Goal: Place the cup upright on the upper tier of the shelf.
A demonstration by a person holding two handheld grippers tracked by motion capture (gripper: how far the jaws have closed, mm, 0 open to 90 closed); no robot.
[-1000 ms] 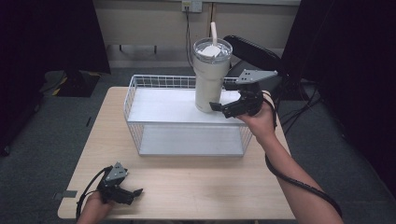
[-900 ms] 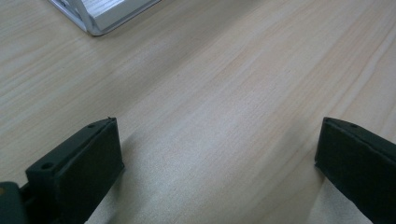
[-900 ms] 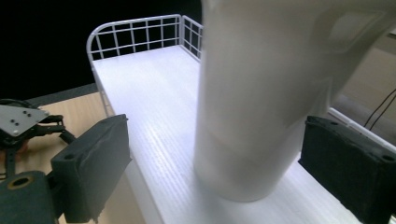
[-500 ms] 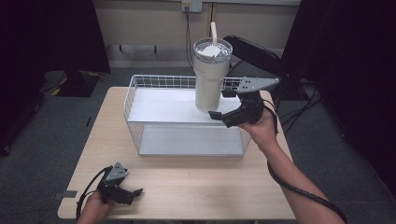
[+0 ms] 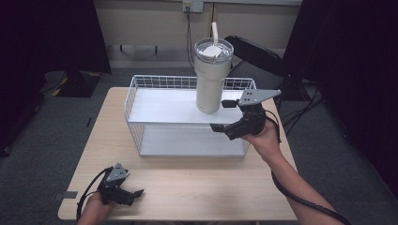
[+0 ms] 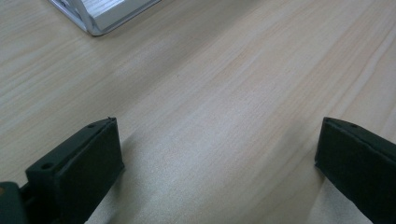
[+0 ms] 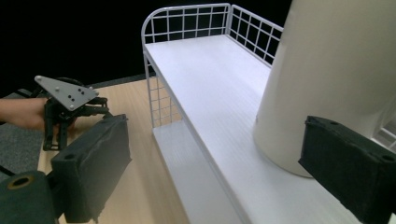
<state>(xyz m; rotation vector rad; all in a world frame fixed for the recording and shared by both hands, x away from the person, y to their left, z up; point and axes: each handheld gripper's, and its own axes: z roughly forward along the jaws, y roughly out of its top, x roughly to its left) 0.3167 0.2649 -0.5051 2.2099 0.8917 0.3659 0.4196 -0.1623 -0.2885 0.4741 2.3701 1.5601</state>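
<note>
A tall cream tumbler [image 5: 210, 84] with a clear lid and a straw stands upright on the top shelf of a white wire rack [image 5: 159, 108]. My right gripper [image 5: 224, 115] is open just to the tumbler's right and front, off its wall. In the right gripper view the tumbler [image 7: 336, 74] rises beyond the right jaw, outside the gap. My left gripper [image 5: 132, 194] rests open on the wooden table [image 5: 197, 187] near the front left corner, and the same left gripper [image 7: 65, 112] is seen far off in the right gripper view. Bare wood lies between its jaws.
The rack has a lower shelf [image 5: 187, 141] with nothing on it and a low wire rail [image 5: 159, 82] along the back and sides. A black chair [image 5: 256, 54] stands behind the table. The rack's corner [image 6: 100, 14] lies ahead of the left gripper.
My right gripper has drawn back from the tumbler, down and toward the front of the rack. The tumbler stays upright on the top shelf. My left gripper has not moved.
</note>
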